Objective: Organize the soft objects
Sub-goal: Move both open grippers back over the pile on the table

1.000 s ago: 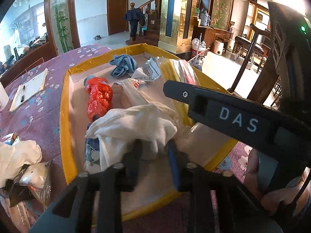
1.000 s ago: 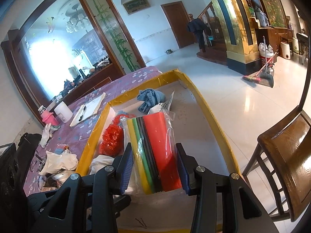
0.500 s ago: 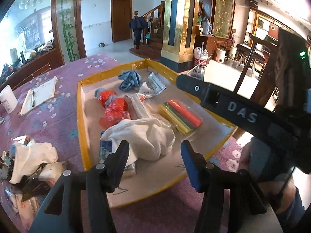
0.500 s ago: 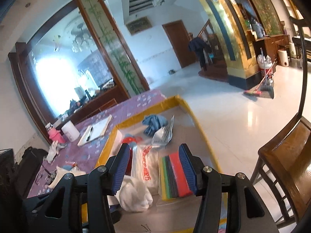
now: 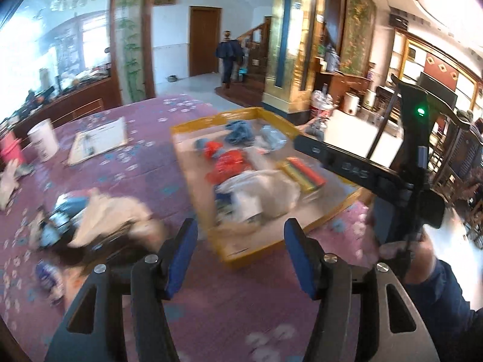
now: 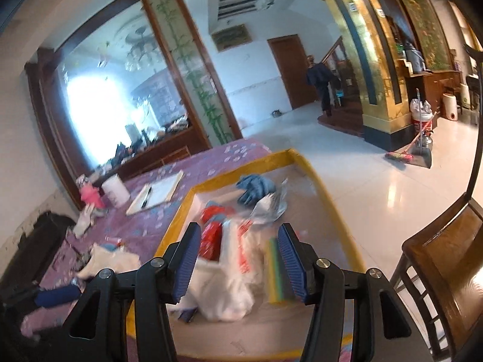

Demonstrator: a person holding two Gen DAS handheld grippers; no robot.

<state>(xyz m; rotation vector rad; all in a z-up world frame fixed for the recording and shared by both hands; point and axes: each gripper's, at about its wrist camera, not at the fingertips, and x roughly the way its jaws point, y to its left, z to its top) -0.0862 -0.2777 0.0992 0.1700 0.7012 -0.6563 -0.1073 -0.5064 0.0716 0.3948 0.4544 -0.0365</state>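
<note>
A yellow-rimmed tray (image 5: 193,193) on the purple tablecloth holds a white cloth (image 5: 265,190), a striped coloured pack (image 5: 305,173), a red bag (image 5: 229,163) and a blue cloth (image 5: 240,129). My left gripper (image 5: 239,229) hovers over the tray's near left corner, its jaws opening with nothing between them. My right gripper (image 6: 238,232) stands open and empty above the white cloth (image 6: 223,289) and the striped pack (image 6: 273,265), touching neither. Left of the tray lies a pile with a cream cloth (image 5: 111,217). The view is blurred.
A notepad with a pen (image 6: 157,193), a white cup (image 6: 116,190) and a pink bottle (image 6: 89,196) stand at the table's far left. A wooden chair (image 6: 437,259) is close on the right. A person (image 6: 321,84) walks far off by the stairs.
The left gripper let go of the white cloth, which now lies in the tray, and drew back up and leftward. The right gripper released the striped pack and pulled back a little.
</note>
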